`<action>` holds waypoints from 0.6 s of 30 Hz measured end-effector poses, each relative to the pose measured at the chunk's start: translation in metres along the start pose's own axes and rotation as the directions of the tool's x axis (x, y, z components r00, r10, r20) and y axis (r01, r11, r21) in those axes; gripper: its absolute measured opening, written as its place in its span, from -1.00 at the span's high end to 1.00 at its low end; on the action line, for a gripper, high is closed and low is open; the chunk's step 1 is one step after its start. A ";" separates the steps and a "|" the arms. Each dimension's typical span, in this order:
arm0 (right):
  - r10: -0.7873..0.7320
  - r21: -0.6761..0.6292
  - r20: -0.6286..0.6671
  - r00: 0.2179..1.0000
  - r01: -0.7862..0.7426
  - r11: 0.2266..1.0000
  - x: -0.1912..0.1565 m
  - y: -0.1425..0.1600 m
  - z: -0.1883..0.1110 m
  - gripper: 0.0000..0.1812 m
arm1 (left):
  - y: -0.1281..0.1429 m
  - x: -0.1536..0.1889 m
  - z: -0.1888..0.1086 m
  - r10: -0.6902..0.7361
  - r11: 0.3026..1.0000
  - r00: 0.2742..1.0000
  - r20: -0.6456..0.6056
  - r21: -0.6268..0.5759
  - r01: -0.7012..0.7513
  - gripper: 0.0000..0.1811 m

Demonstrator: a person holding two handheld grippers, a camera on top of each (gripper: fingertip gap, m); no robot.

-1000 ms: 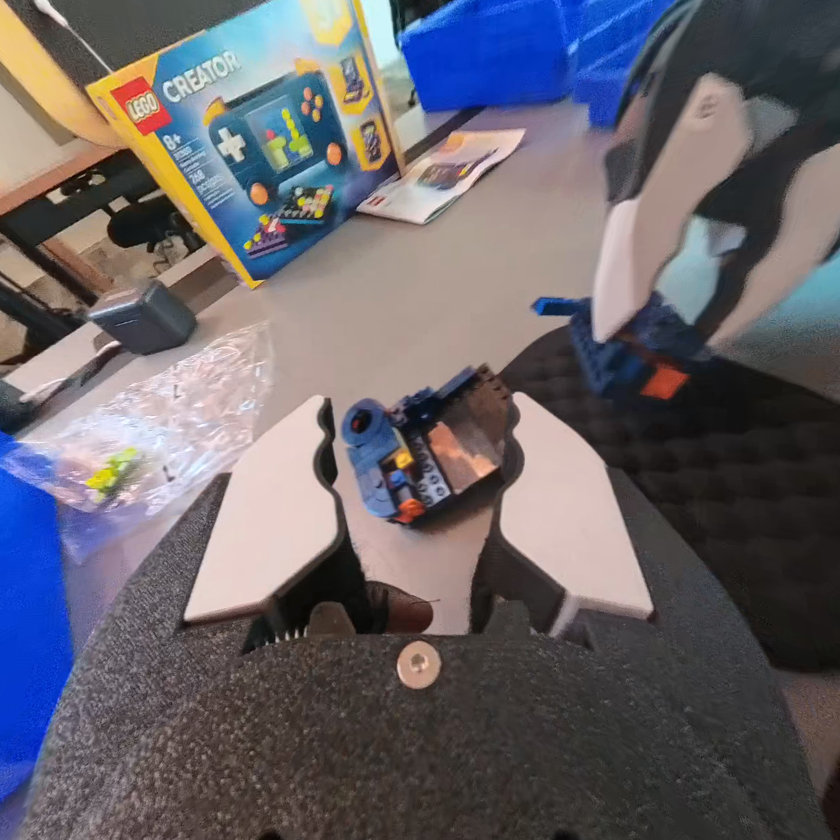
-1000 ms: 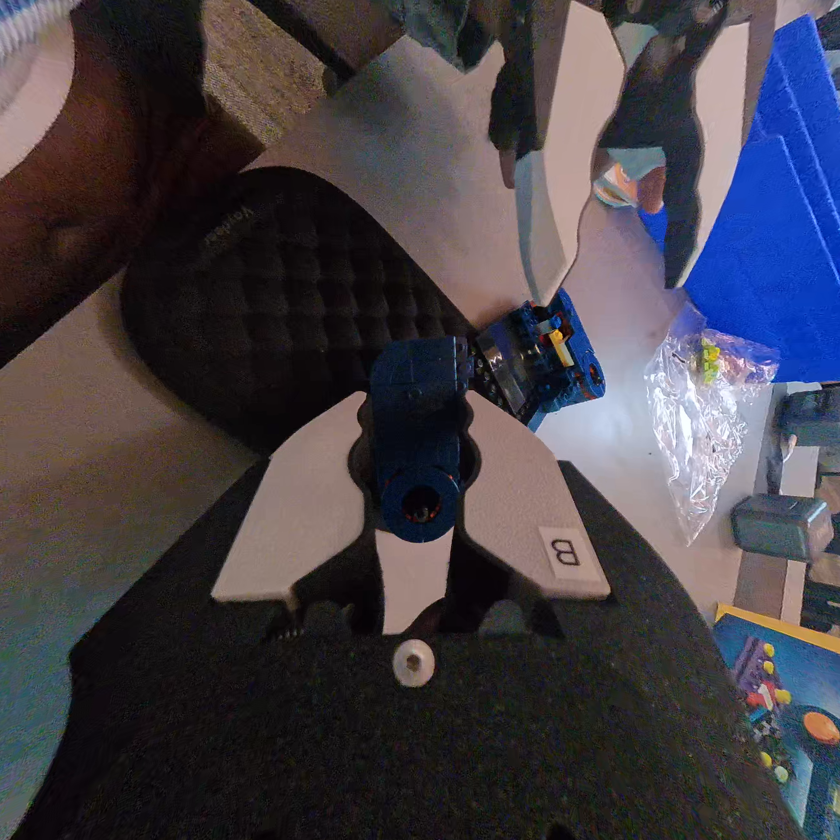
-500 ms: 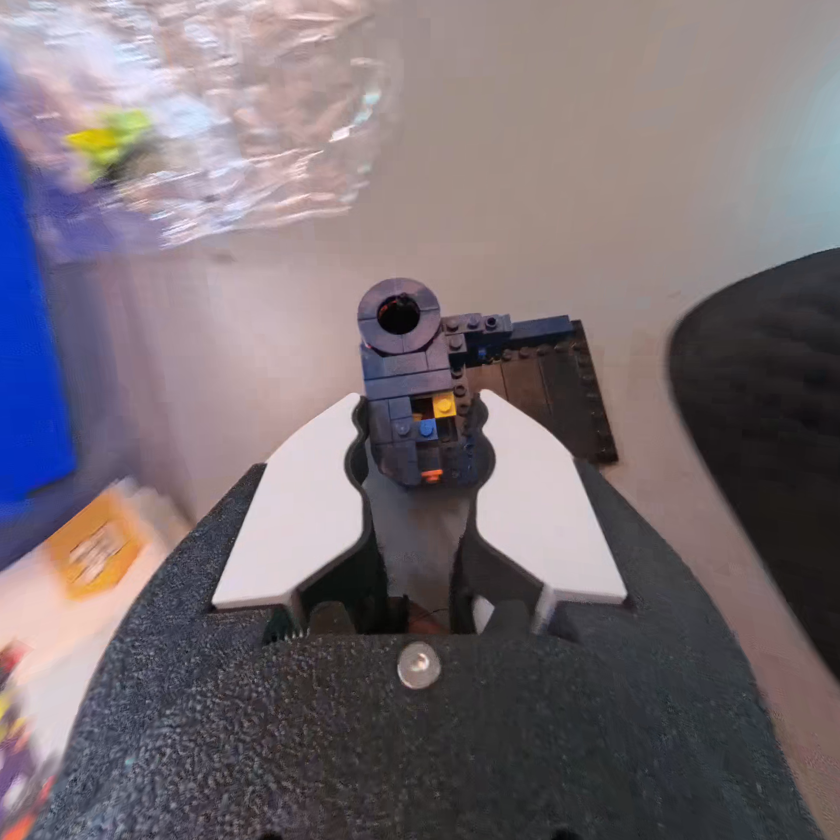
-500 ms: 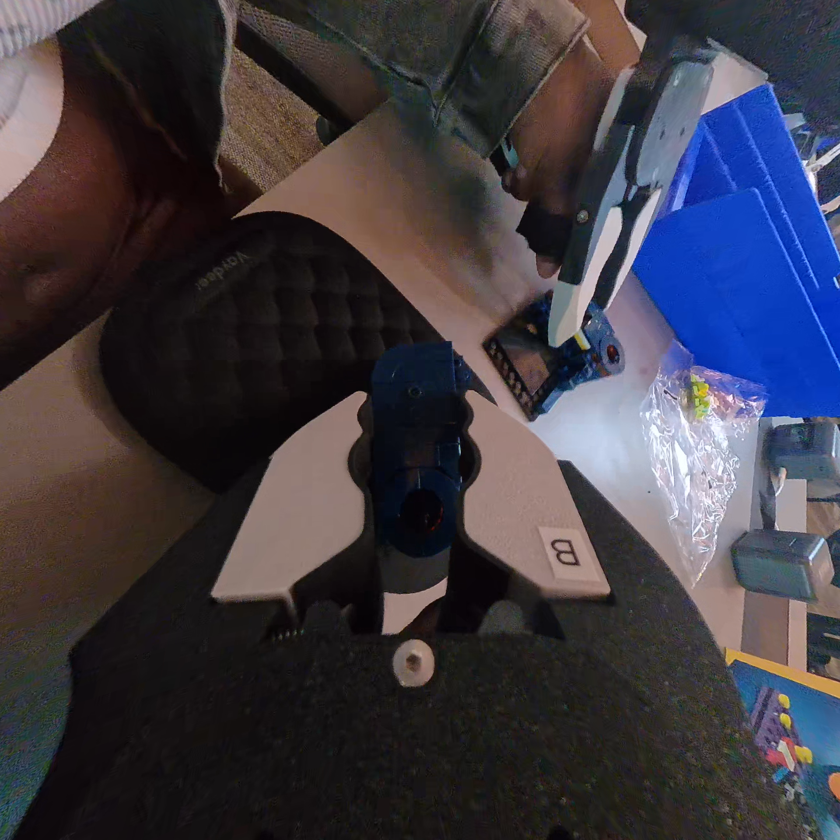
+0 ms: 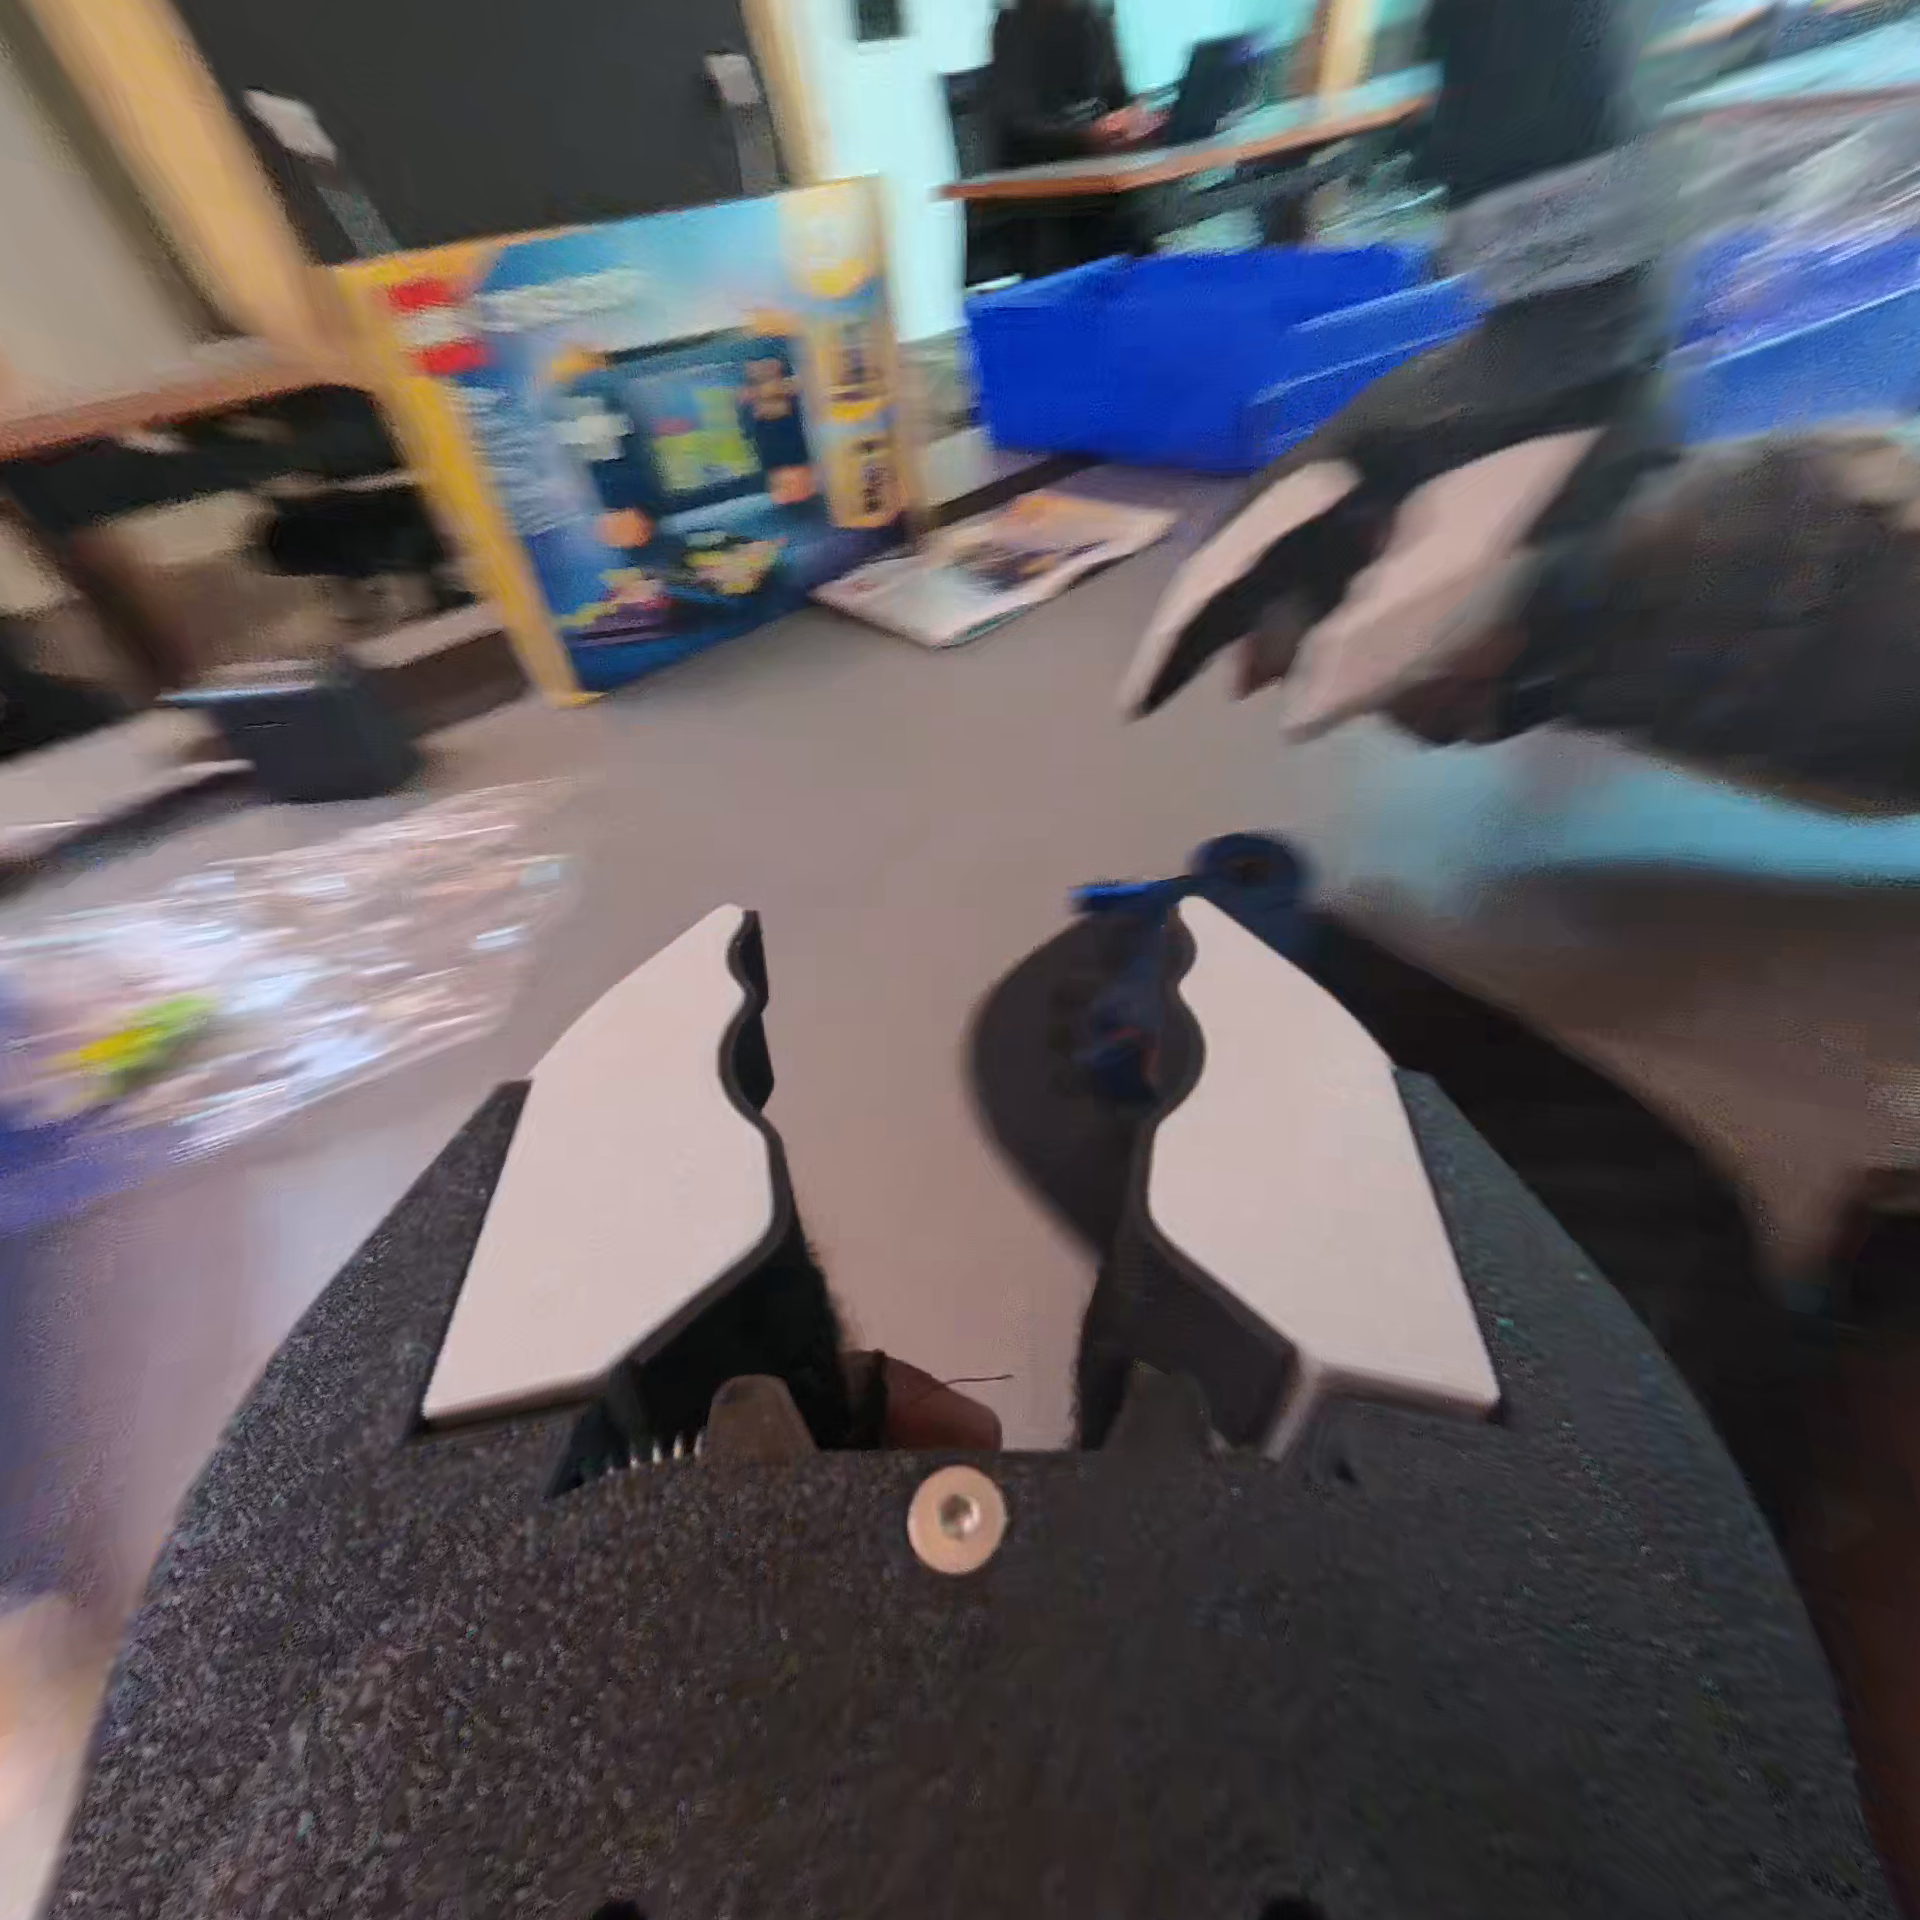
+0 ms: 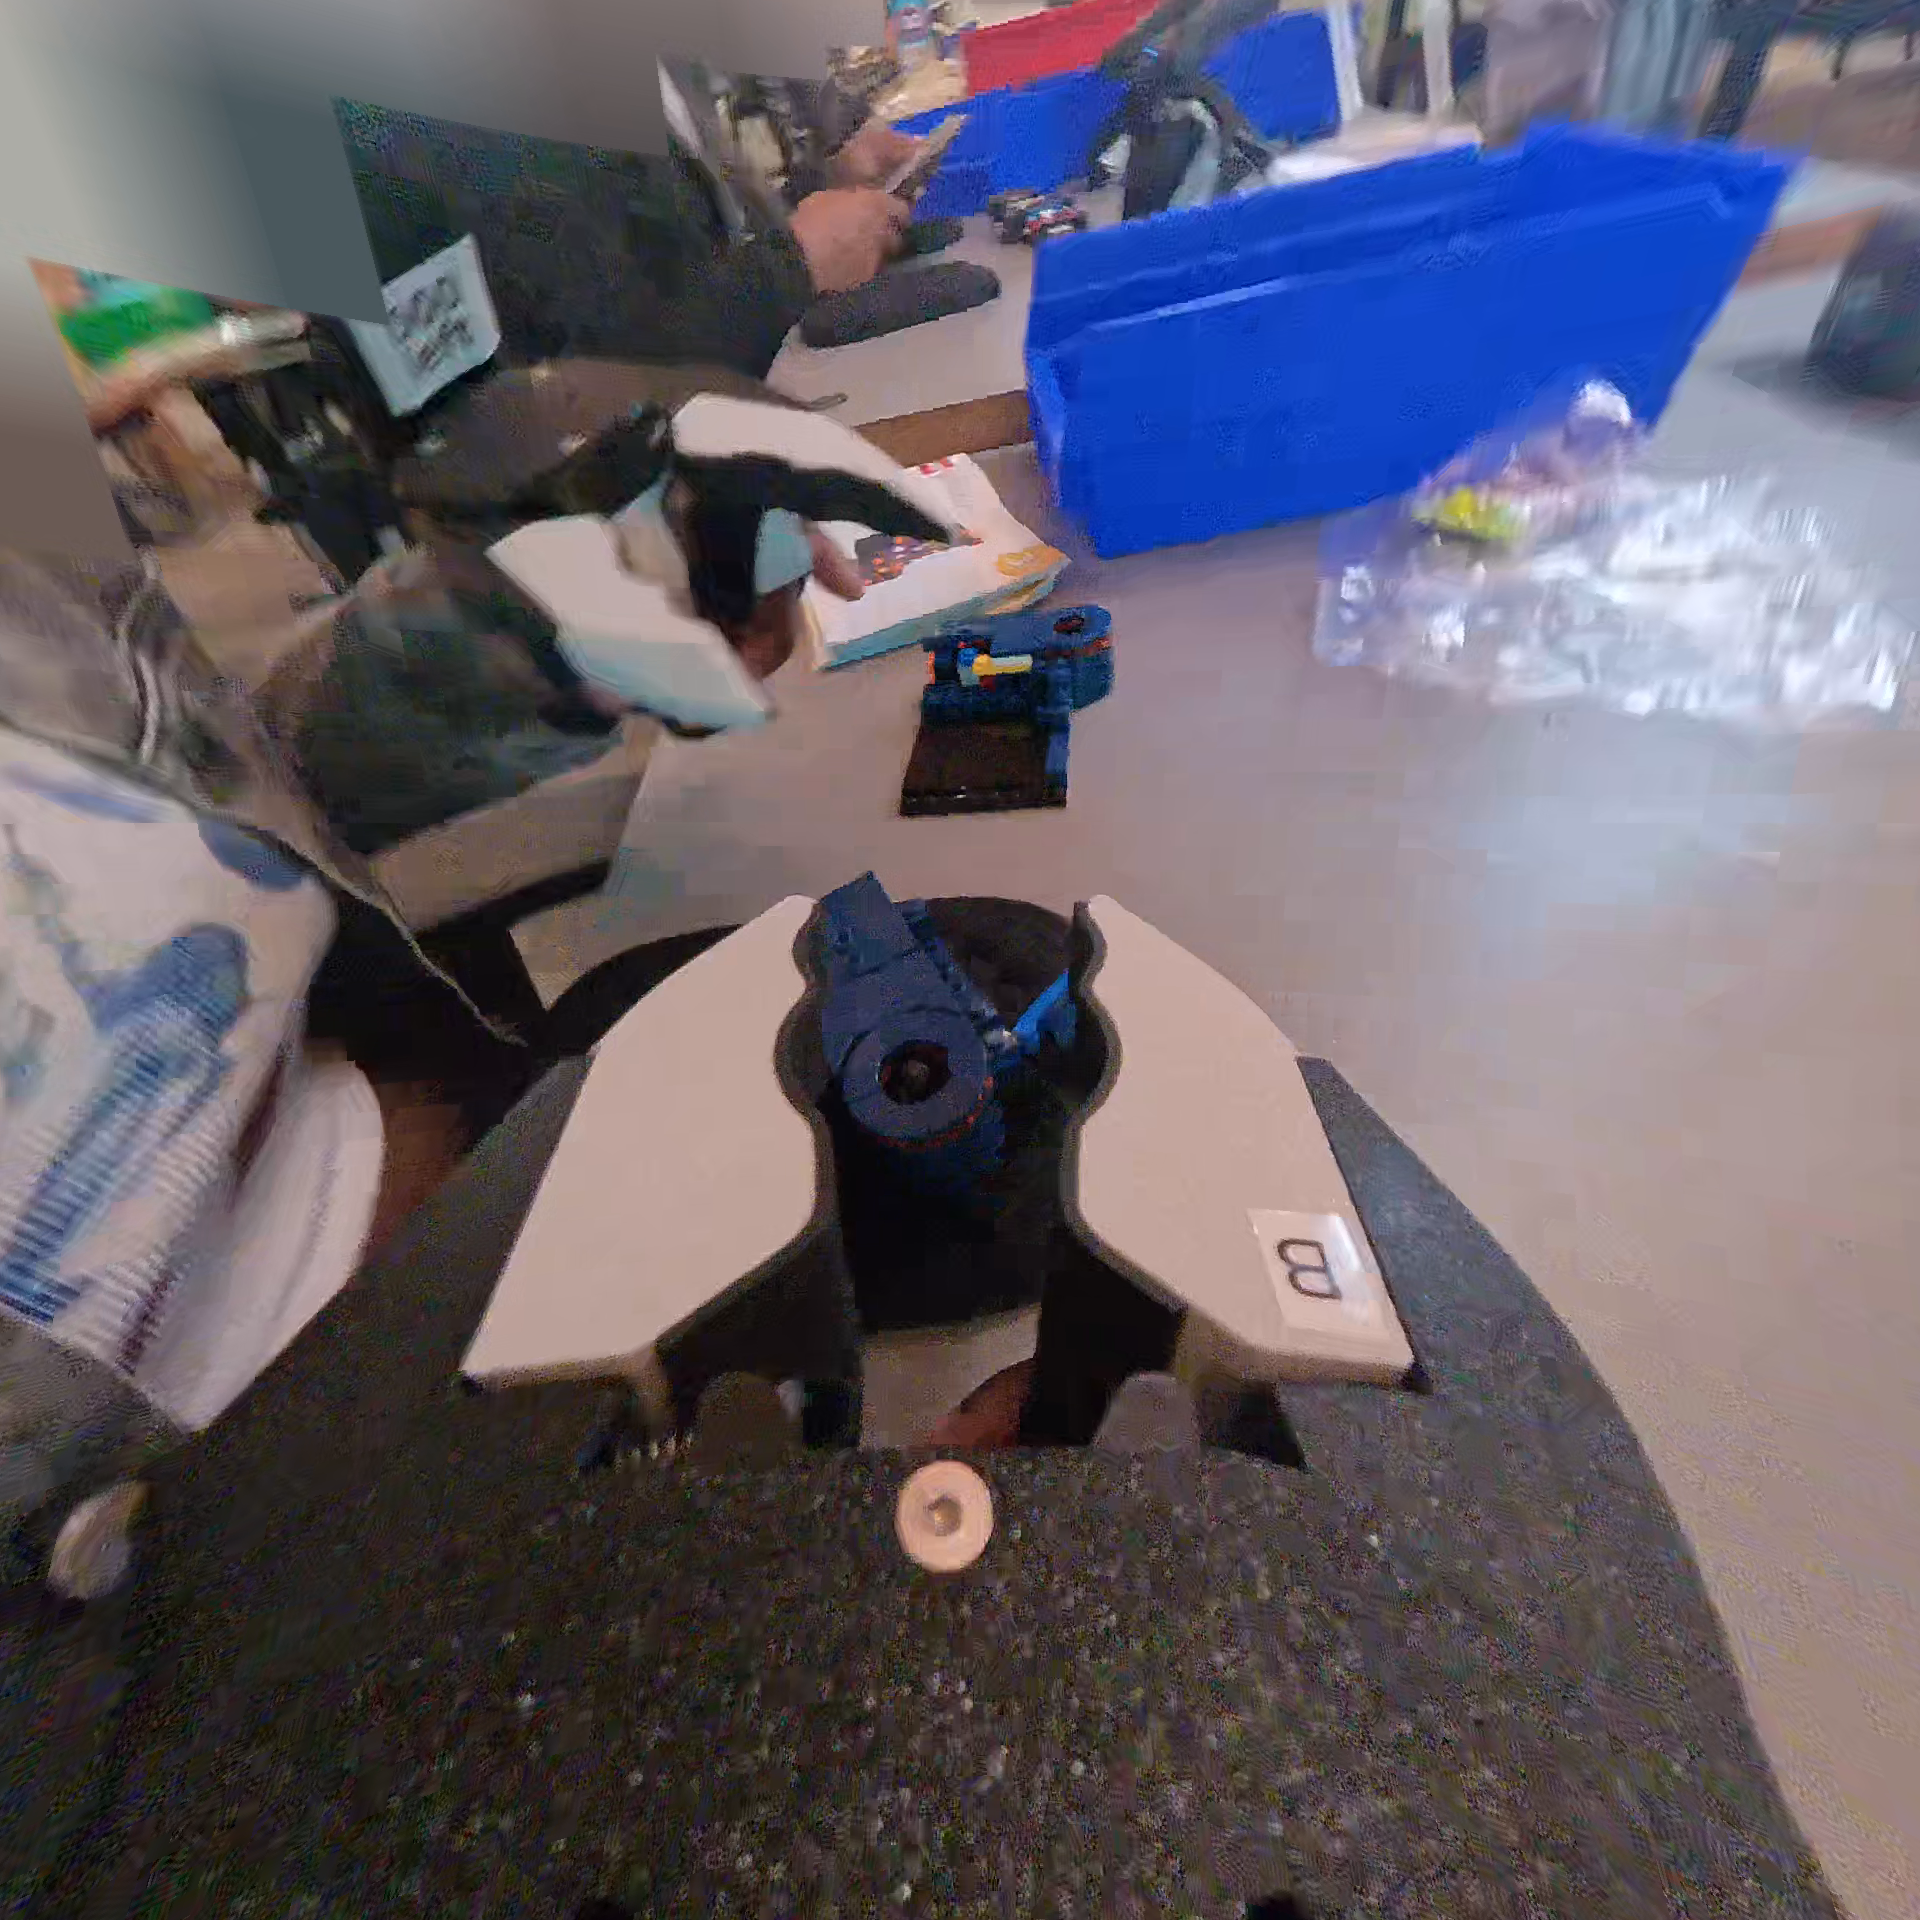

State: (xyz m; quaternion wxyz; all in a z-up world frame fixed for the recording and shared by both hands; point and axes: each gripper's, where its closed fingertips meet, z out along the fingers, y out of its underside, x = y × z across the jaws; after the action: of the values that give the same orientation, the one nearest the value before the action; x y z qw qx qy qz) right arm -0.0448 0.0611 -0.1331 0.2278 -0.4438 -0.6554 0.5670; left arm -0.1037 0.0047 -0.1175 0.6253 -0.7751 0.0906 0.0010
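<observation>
The left gripper (image 5: 961,935) is spread wide with nothing between its fingers, only grey table (image 5: 883,790) showing in the gap. Just past its right fingertip a blurred blue brick piece (image 5: 1127,1023) lies on the edge of a black quilted pad (image 5: 1049,1132).

The right gripper (image 6: 945,914) is open to a middling width, and the dark blue brick assembly (image 6: 909,1039) sits between its fingers, close against the left one with a gap to the right one; whether it touches the left finger I cannot tell. Its long axis runs along the fingers, the round barrel end with a dark hole facing back toward the camera, the squared end pointing out past the tips and tilting left.

Ahead of these jaws, well apart, a second brick build (image 6: 1003,707) rests on the table, black plate nearest, blue ring end farthest. Beyond it are an open booklet (image 6: 935,592), a blue bin (image 6: 1351,353) and, to the right, a clear plastic bag (image 6: 1610,592). A lettered sticker (image 6: 1314,1268) sits on the right finger; a printed toy box (image 5: 665,436) stands far ahead of the left jaws, its print blurred
</observation>
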 end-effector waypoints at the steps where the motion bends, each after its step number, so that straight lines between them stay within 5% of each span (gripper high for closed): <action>1: 0.144 -0.004 0.008 0.990 -0.144 0.990 0.005 0.006 -0.002 0.53 | -0.001 0.020 0.008 -0.047 0.999 0.994 -0.099 -0.009 0.047 0.15; 4: 0.392 -0.108 0.126 0.911 -0.380 0.919 -0.006 0.031 0.001 0.46 | 0.014 0.050 0.033 -0.117 0.988 0.966 -0.230 -0.126 0.089 0.05; 7: 0.343 -0.174 0.136 0.930 -0.318 0.932 -0.018 0.046 0.010 0.41 | 0.045 0.062 0.050 -0.093 0.959 0.956 -0.277 -0.282 0.012 0.05; 9: 0.246 -0.176 0.143 0.959 -0.220 0.959 -0.025 0.048 0.015 0.67 | 0.062 0.071 0.051 -0.073 0.934 0.943 -0.326 -0.355 -0.051 0.36; 11: 0.214 -0.164 0.166 0.963 -0.187 0.969 -0.029 0.044 0.012 0.72 | 0.059 0.073 0.048 0.032 0.946 0.943 -0.332 -0.294 -0.135 0.38; 15: 0.396 -0.039 0.231 0.889 -0.398 0.917 -0.011 0.014 0.003 0.66 | 0.058 0.072 0.042 0.278 0.913 0.926 -0.255 -0.230 -0.337 0.44; 18: 0.407 -0.144 0.206 0.890 -0.384 0.912 -0.001 0.029 0.013 0.60 | 0.056 0.073 0.041 0.389 0.882 0.899 -0.201 -0.201 -0.426 0.45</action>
State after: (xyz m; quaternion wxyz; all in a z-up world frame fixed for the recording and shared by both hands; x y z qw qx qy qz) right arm -0.0453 0.0525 -0.1637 0.0075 -0.5096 -0.6006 0.6160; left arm -0.0353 0.0225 -0.1893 0.5036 -0.8060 0.2995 0.0836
